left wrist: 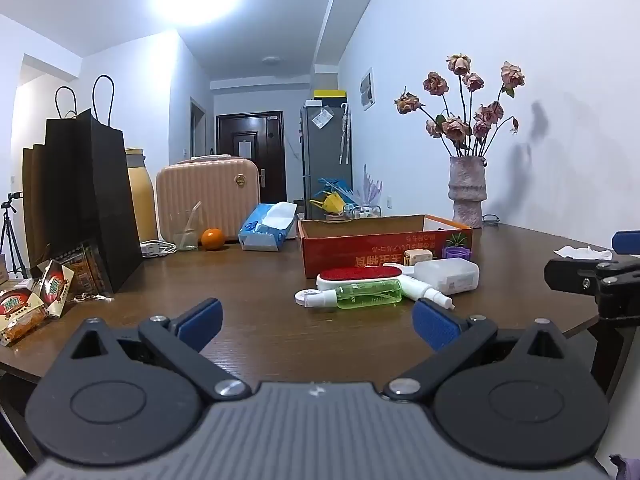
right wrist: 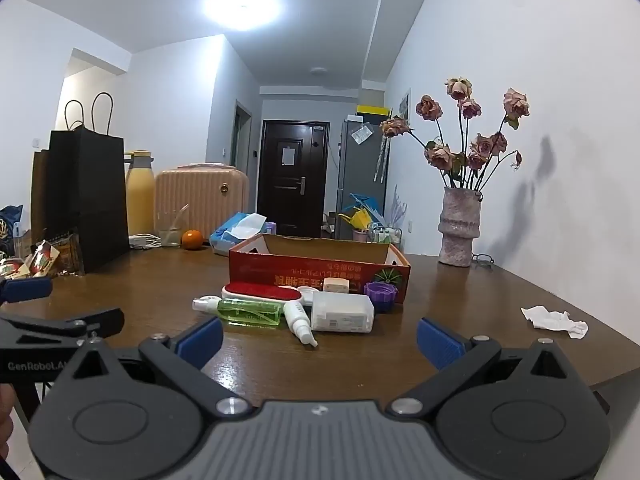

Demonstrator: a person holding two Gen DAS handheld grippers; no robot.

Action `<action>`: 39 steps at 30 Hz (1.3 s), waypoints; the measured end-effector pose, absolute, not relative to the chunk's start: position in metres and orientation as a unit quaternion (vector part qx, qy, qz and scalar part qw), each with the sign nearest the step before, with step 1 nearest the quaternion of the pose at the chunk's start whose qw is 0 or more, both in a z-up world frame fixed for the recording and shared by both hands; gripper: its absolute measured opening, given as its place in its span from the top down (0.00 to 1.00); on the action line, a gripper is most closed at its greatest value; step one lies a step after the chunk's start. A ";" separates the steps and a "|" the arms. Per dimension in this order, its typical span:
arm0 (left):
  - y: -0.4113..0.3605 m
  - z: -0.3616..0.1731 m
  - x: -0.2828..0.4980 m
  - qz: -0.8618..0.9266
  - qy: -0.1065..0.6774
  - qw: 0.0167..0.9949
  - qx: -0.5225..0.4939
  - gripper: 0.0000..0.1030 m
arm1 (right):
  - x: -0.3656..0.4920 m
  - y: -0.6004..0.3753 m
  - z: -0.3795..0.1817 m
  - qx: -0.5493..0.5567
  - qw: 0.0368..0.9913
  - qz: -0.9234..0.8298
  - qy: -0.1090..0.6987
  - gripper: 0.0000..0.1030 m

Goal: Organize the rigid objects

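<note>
- I have both tools hovering at the near edge of the wooden table (right wrist: 460,280), nothing touched yet by the look of it.
- Left gripper (left wrist: 318,322): jaws spread wide, nothing between the blue pads. Right gripper (right wrist: 318,340): likewise wide apart and empty.
- The things to sort lie in a tight cluster at about 12 o'clock in the right wrist view, and at 1 o'clock in the left.
- In that cluster: a green spray bottle (right wrist: 248,310) lying on its side, a small white spray bottle (right wrist: 300,322) touching it at 3 o'clock, a white plastic case (right wrist: 342,312), a red-faced lint brush (right wrist: 262,292) behind them, a purple cap (right wrist: 381,295) and a small beige block (right wrist: 336,284).
- The red cardboard box (right wrist: 320,270) stands open just beyond the cluster; as far as I can see inside, it holds nothing.
- My reading: the task is at its start. Every item still lies outside the box, so all the picking and placing remains.
</note>
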State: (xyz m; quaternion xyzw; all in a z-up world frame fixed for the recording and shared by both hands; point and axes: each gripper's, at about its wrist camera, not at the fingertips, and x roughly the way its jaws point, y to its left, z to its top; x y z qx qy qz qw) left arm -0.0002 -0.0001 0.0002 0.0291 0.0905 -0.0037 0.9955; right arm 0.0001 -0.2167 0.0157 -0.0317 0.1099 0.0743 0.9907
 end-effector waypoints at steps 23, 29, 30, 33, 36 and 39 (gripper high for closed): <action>-0.004 0.002 -0.003 -0.014 0.086 0.996 0.029 0.00 | 0.001 -0.215 0.014 -0.038 0.990 0.074 0.114 0.00; -0.004 0.002 -0.005 -0.016 0.081 0.996 0.030 0.00 | 0.002 -0.216 0.014 -0.038 0.990 0.070 0.113 0.00; -0.004 0.002 -0.004 -0.016 0.082 0.996 0.030 0.00 | 0.002 -0.216 0.013 -0.039 0.990 0.070 0.113 0.00; -0.004 0.001 -0.005 -0.017 0.082 0.996 0.030 0.00 | 0.001 -0.215 0.013 -0.038 0.990 0.070 0.113 0.00; -0.004 0.000 -0.005 -0.018 0.083 0.996 0.031 0.00 | 0.002 -0.215 0.013 -0.038 0.990 0.070 0.114 0.00; -0.003 0.000 -0.003 -0.017 0.087 0.996 0.030 0.00 | 0.002 -0.215 0.012 -0.036 0.990 0.069 0.117 0.00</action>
